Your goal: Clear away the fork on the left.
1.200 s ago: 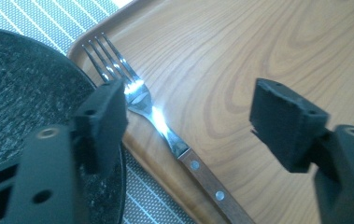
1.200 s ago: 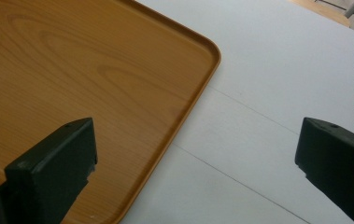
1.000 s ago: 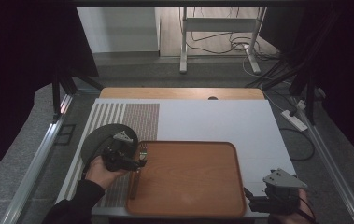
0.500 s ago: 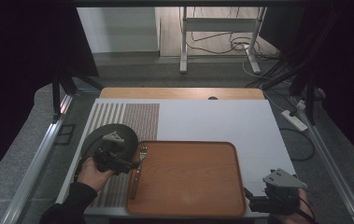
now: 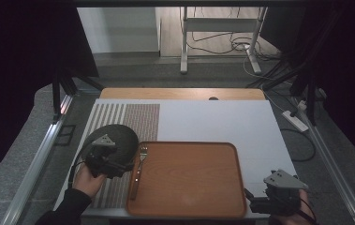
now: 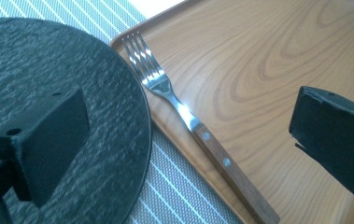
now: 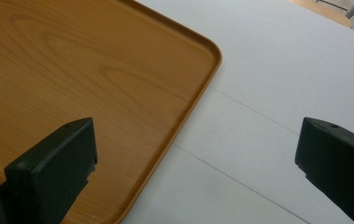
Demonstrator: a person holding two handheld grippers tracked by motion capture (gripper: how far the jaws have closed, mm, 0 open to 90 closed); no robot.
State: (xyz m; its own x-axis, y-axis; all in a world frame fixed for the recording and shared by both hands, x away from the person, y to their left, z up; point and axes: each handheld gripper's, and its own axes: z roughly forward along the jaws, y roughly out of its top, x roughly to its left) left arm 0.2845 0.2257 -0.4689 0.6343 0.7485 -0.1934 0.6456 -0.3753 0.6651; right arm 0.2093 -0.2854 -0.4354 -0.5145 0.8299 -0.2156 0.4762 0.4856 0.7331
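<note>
A fork (image 5: pixel 137 169) with a wooden handle lies along the left edge of the brown wooden tray (image 5: pixel 194 180), tines pointing away from me. My left gripper (image 5: pixel 127 165) hovers just left of it, over the rim of a dark round plate (image 5: pixel 119 133). In the left gripper view its jaws have just been opening and stand wide apart, the fork (image 6: pixel 191 122) lies below between them untouched, and the plate (image 6: pixel 72 56) overlaps the tray (image 6: pixel 277 56) edge. My right gripper (image 5: pixel 255 200) rests open at the tray's near right corner, over the tray's (image 7: pixel 72 70) rim, with nothing in it (image 7: pixel 195 154).
The plate sits on a striped placemat (image 5: pixel 133 117) at the left of the white table (image 5: pixel 222 122). A wooden strip (image 5: pixel 180 93) runs along the far edge. Metal rails flank the table, and a power strip (image 5: pixel 295 120) lies on the floor at the right.
The left gripper's jaws have opened and it has drawn back leftward, away from the tray, leaving the fork lying on the tray. The right gripper has stayed put.
</note>
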